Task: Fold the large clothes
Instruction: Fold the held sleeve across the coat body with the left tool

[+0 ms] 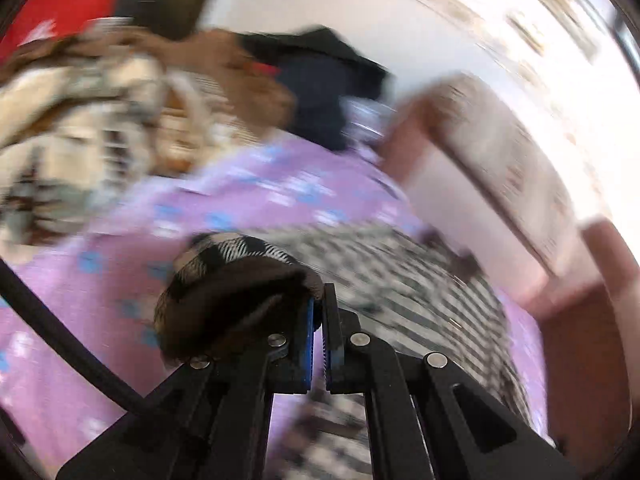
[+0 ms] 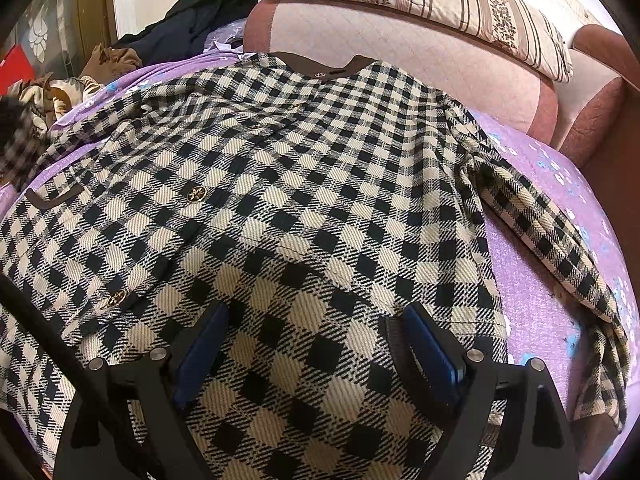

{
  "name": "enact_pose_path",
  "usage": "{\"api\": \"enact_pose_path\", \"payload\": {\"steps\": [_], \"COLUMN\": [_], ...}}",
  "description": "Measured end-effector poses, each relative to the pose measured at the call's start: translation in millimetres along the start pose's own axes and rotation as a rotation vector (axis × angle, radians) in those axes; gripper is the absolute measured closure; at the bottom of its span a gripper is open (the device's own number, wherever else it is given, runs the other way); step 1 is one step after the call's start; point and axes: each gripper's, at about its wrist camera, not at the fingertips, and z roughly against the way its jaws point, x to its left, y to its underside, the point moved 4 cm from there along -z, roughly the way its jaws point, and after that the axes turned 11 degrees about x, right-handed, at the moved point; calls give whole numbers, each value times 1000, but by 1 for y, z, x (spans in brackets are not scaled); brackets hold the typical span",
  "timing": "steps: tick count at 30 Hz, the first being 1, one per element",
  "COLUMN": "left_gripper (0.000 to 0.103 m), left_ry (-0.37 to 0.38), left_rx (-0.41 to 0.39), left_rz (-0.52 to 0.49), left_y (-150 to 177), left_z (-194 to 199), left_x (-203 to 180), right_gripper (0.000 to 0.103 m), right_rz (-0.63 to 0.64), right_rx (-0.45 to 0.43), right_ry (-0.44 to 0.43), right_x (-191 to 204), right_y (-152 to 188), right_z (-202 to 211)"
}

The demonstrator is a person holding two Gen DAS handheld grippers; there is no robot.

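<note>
Left gripper clamped on the checked coat's brown cuff; right gripper open above the coat.

I see the checked coat spread front-up on the purple flowered sheet, collar toward the pink headboard, one sleeve lying out to the side. My left jaws are closed, pinching the cuff end of the other sleeve; that view is blurred. My right jaws stand wide apart over the lower front panel, gripping nothing. A clothes pile sits at the far left.
</note>
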Motion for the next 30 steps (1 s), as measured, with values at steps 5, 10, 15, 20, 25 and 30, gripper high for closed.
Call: {"api": "enact_pose_path", "payload": {"steps": [5,10,15,20,25,30], "left_gripper": [100,93,44,36,36,36], "left_ry": [97,103,107,-50,-231,-217], "left_rx": [134,279,230,52,-2,-21], "left_rz": [-198,-350,-422,-259,-44,42], "left_y": [41,88,97,67,48,37], "left_z": [-45,-81,-53,-15,-9,-1], "left_x": [-88,-129,-127,-72,-2,33], "right_gripper": [11,11,11,11,11,11], "right_rz": [-15,-38,-43,7,48,-72], "right_rx": [4,10,0,-56,-117,-8], "right_ry": [-23,-55,-66,-72,-268,-506], "right_x": [-3,-7,-9,3,45,84], "right_y": [1,2,3,-6,-51,-93], "right_z": [-2,-3,-1,22,62,48]}}
